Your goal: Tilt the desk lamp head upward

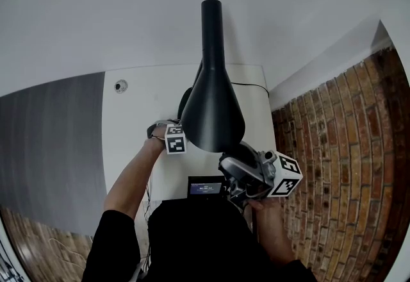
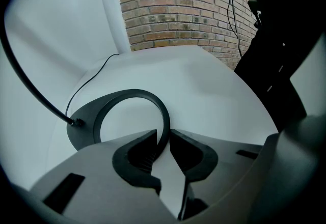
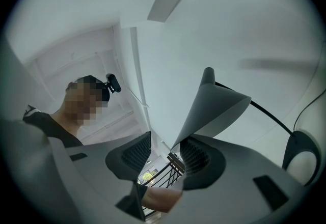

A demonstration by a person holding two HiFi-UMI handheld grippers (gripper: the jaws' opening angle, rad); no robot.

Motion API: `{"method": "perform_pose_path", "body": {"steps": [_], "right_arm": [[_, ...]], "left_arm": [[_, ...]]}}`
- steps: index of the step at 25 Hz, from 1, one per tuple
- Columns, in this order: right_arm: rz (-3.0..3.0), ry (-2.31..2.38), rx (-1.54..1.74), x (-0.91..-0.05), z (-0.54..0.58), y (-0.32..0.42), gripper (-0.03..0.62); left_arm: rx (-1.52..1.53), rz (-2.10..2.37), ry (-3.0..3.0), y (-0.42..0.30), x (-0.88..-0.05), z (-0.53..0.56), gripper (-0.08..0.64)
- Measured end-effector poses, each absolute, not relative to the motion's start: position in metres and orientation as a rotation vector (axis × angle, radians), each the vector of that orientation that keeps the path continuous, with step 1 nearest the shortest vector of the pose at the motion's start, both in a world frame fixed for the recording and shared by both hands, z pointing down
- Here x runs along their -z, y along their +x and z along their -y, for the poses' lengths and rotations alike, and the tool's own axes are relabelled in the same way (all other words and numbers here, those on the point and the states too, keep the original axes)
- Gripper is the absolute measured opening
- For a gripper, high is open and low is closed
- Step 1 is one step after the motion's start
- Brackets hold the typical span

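Right gripper view, nearest item: right gripper (image 3: pixel 164 157), jaws apart, with the room behind showing through the gap. The rim of the lamp head (image 3: pixel 216 108) comes down into that gap at its right side and lies against the inner face of the right jaw. The left jaw stands clear of it. Not clamped, as far as can be read. The gripper points upward from under the rim.

Lamp head: black cone. In head view its long axis runs from a wide mouth, close to the person, to a narrow neck farther away. The right gripper sits at the mouth's near right edge, and the right hand is plainly the nearer one to the head. Judgement: tilting upward calls for lifting that rim end, with the neck end acting as pivot.

Next out: lamp base (image 2: pixel 130 96), an open ring flat on the white desk (image 2: pixel 214 95), under the head. Left gripper (image 2: pixel 164 149) is closed narrow across the ring's near rim, steadying it. Cord (image 2: pixel 30 83) enters the base at its left.

Farthest: brick wall (image 2: pixel 173 9) beyond the desk edge.
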State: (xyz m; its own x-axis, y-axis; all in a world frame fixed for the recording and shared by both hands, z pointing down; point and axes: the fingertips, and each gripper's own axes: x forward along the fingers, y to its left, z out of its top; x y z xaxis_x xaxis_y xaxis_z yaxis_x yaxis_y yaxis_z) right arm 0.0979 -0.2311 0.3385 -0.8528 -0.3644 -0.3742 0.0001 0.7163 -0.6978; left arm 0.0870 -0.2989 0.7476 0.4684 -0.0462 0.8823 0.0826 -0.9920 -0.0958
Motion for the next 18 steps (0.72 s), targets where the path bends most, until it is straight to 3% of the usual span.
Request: {"method": "perform_pose_path", "body": {"steps": [18], "right_arm": [[-2.456, -0.275, 0.924, -0.309, 0.229, 0.093, 0.184]], "left_arm": [[1.566, 0.028, -2.552, 0.088, -0.746, 0.298, 0.089]]}}
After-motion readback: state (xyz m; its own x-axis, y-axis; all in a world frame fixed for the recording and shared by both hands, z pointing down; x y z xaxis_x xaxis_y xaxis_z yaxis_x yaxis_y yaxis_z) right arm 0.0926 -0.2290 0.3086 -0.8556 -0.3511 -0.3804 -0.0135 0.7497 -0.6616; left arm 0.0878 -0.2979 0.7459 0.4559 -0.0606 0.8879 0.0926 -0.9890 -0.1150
